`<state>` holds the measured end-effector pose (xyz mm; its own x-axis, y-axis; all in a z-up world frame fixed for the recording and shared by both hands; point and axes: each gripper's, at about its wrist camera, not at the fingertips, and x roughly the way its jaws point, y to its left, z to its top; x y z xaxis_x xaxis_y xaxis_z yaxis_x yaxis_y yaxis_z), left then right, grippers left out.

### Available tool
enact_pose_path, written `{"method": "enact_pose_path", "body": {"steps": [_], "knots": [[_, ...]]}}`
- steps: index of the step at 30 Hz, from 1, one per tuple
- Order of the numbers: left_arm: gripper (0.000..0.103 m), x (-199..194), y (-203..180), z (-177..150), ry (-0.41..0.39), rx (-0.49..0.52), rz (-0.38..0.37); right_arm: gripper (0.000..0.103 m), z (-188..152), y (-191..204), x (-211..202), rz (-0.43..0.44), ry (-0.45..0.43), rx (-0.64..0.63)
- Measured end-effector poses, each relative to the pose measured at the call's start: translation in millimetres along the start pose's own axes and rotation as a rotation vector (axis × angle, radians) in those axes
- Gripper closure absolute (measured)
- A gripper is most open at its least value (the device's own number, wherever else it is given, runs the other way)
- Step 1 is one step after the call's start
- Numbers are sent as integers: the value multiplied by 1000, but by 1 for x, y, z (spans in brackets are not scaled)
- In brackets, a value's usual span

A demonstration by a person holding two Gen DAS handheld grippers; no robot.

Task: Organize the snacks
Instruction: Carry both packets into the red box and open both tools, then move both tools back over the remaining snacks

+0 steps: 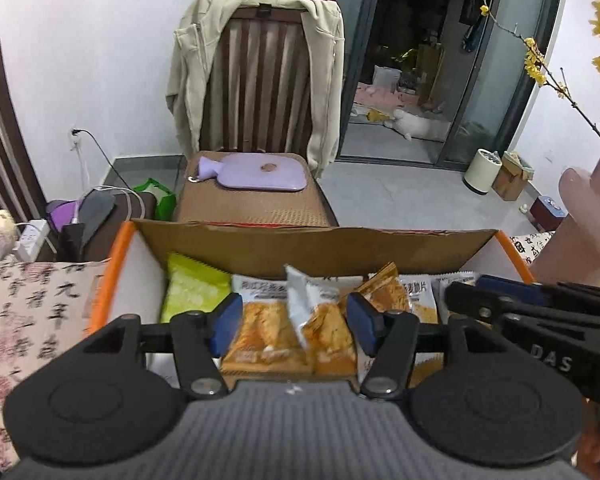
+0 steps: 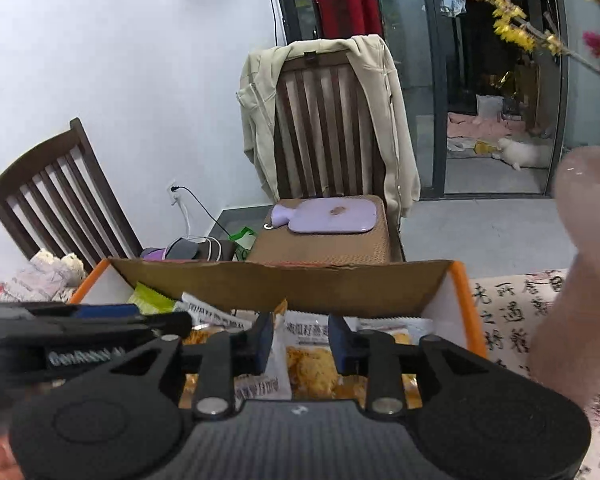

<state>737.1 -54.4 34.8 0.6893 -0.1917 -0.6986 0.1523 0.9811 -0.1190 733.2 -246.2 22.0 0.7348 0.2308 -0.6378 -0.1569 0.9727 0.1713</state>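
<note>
Cardboard box of snack packs low in frame, left hand-held gripper jaws apart over them, right hand-held gripper also apart, nothing clamped, chair behind

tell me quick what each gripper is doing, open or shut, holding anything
left gripper: open over the snack packets in the box, holding nothing.
right gripper: open, a snack packet between its fingers, not gripped.
</note>
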Motion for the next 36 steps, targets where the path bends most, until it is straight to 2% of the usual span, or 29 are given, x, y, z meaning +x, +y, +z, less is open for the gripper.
{"method": "enact_pose_path", "body": {"steps": [4, 5, 6, 13, 16, 18, 20, 22, 27, 29, 31, 36], "knots": [[38, -39, 4, -7, -38, 33, 22, 65, -9, 1, -27, -14, 18, -42], [33, -52, 5, -11, -50, 43, 24, 65, -15, 0, -39, -10, 20, -50], [28, -67, 6, -18, -65, 57, 25, 65, -22, 0, -48, -8, 25, -55], [19, -168, -4, -74, -142, 102, 74, 60, -79, -2, -124, -12, 25, -78], [15, -213, -16, -108, -179, 125, 83, 57, -106, -4, -166, -9, -4, -83], [10, -242, -24, -135, -210, 147, 95, 56, -127, -2, -198, -8, -20, -85], [9, -265, -29, -161, -231, 159, 97, 49, -147, 0, -226, -3, -33, -89], [6, -289, -30, -190, -243, 150, 92, 47, -169, 4, -256, 4, -50, -99], [0, -337, -36, -264, -285, 142, 173, 43, -227, 19, -323, -13, -113, -143], [0, -351, -38, -292, -297, 124, 209, 33, -250, 23, -347, -17, -138, -169], [0, -364, -39, -319, -304, 116, 237, 26, -273, 27, -370, -19, -176, -175], [0, -395, -44, -378, -337, 116, 290, 18, -329, 55, -411, -67, -239, -242]]}}
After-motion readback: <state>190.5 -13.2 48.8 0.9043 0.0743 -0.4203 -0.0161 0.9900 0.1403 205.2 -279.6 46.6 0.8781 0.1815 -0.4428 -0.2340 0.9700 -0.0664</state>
